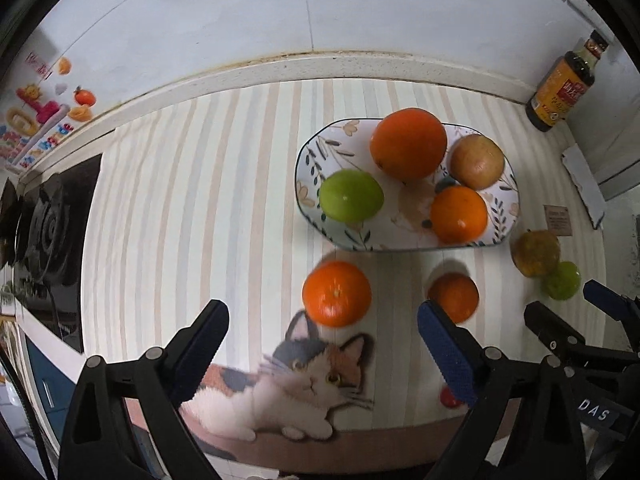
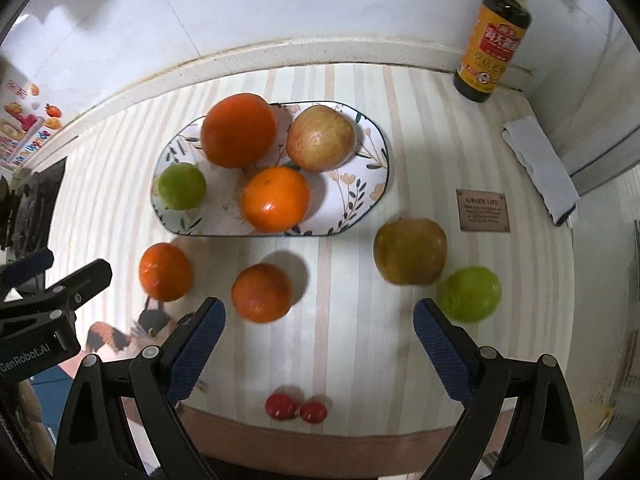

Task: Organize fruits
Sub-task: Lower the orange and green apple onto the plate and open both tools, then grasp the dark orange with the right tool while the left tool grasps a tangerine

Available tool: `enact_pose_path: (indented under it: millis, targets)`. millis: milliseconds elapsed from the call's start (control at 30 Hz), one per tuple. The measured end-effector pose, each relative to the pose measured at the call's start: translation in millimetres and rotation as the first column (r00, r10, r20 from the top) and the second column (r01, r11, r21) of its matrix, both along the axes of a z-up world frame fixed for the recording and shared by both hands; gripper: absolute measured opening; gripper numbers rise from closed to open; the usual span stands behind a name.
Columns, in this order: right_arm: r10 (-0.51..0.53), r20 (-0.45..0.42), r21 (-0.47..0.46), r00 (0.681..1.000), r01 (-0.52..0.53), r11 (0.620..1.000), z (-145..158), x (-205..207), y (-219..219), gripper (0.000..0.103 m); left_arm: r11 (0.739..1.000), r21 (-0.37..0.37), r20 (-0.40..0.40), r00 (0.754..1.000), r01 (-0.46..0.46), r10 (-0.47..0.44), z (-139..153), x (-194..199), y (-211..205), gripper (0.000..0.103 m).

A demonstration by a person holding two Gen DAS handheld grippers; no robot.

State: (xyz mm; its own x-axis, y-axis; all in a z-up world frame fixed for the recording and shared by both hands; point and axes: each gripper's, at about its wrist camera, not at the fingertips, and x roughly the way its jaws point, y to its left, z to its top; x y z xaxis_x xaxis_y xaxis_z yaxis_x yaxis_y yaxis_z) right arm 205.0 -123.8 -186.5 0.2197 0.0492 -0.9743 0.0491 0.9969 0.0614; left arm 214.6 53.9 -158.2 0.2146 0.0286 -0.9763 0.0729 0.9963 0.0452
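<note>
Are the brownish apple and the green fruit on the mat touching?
Touching. In the right wrist view the green fruit sits against the lower right edge of the brownish apple, with no strip of mat between them.

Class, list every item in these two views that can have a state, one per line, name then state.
Left gripper: open, empty.
Right gripper: open, empty.
Plate: holds four fruits.
Large orange: on plate.
Apple: on plate.
Small orange: on plate.
Green fruit: on plate.
Two oranges: on mat, off plate.
Brownish apple: on mat.
Second green fruit: on mat, touching it.
Sauce bottle: upright, capped.
</note>
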Motion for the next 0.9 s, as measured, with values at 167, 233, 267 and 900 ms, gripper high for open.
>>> enact_pose_path:
  millis: [167,233,267,900]
  targets:
    - [0.005,0.045,0.009,0.999,-0.006,1.0,24.6,-20.4,0.1,0.097,1.0,-0.009,0.022,1.0,-0.006,0.006,12.8,-20.1,2.0,0.097]
    - [0.009,0.059,0.017,0.998,-0.01,1.0,33.3,-25.8,2.0,0.097,1.0,-0.009,0.031,0.999,-0.006,0.007,18.6,-26.7,2.2,0.097]
    - [0.009,0.067,0.024,0.998,-0.011,1.0,39.0,-28.8,2.7,0.097,1.0,-0.011,0.036,0.999,-0.007,0.007,21.1,-28.7,2.3,0.097]
    - [-0.049,-0.135,0.279,0.99,0.085,0.957,-41.0,18.4,-0.1,0.097,0.99,-0.11,-0.138,0.988,-0.089,0.073,-46.1,18.7,24.2,0.102]
